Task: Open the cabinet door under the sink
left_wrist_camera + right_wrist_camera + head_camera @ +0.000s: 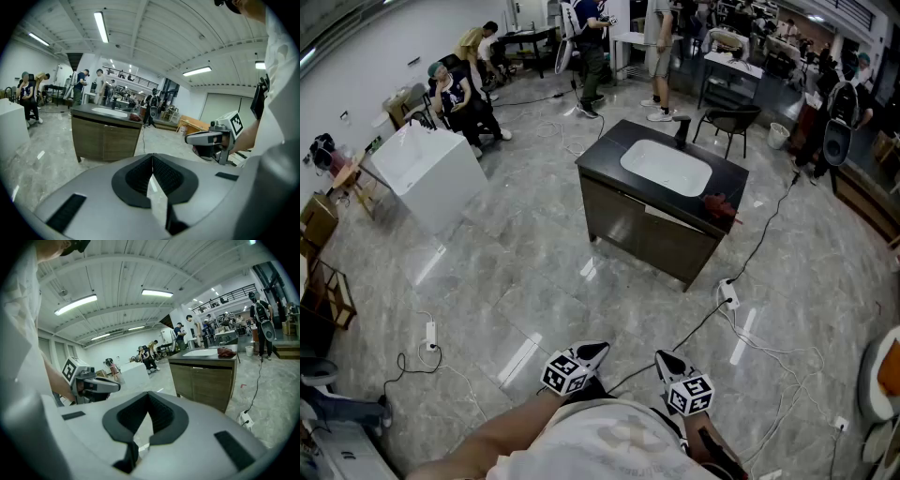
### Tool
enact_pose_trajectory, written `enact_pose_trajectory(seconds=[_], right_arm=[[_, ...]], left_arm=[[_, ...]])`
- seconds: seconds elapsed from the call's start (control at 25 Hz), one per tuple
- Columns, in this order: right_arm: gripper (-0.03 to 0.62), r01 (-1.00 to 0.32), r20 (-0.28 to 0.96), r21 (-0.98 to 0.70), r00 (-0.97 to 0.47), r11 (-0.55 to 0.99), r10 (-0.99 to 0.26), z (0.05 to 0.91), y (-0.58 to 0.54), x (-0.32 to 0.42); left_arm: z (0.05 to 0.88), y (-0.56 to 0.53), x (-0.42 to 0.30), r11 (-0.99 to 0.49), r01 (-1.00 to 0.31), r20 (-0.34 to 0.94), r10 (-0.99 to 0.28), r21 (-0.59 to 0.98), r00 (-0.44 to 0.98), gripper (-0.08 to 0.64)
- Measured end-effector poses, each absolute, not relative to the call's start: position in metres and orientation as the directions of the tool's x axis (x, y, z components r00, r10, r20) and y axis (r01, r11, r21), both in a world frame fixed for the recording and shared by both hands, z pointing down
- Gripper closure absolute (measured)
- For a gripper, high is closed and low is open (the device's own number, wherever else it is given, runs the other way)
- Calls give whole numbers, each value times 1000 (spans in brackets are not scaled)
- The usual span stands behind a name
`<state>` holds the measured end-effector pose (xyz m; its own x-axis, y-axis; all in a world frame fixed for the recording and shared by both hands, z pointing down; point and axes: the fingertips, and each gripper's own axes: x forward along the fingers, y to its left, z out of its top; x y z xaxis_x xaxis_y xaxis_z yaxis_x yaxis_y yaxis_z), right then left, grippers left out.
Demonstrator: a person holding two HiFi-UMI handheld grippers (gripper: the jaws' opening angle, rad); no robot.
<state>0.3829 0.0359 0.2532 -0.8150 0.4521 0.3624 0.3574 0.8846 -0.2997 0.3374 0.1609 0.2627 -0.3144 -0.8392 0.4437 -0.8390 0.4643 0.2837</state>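
Left claw [594, 351] and right claw [665, 359], both clenched and empty, point toward the closed dark wood-fronted sink cabinet [630, 223] well ahead.

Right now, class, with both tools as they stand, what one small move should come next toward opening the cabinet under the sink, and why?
Probably step forward toward the cabinet. Its doors look shut, and a stretch of floor separates it from the left tool and right tool, both shut and empty by the body.
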Motion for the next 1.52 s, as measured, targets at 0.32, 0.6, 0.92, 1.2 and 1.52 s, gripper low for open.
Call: enact_pose_trajectory(seconds=[0.32,0.6,0.92,1.2,1.52], right_arm=[[577,314,315,-342,-849,885,423,245,28,387],[577,300,326,-339,-852,892,410,248,23,395],[577,286,314,-362,-859,887,405,246,23,395],[578,286,302,-371,-863,884,406,246,24,389],[577,307,328,-380,-838,873,437,254,26,389]], left_arm=[[262,162,347,465,-839,446,-838,283,-314,550],[266,166,354,471,-835,449,-835,283,-318,550],[266,168,356,469,-837,452,-835,283,-315,550],[263,177,349,486,-833,465,-821,263,-332,549],[255,175,350,512,-820,468,-807,254,-360,549]])
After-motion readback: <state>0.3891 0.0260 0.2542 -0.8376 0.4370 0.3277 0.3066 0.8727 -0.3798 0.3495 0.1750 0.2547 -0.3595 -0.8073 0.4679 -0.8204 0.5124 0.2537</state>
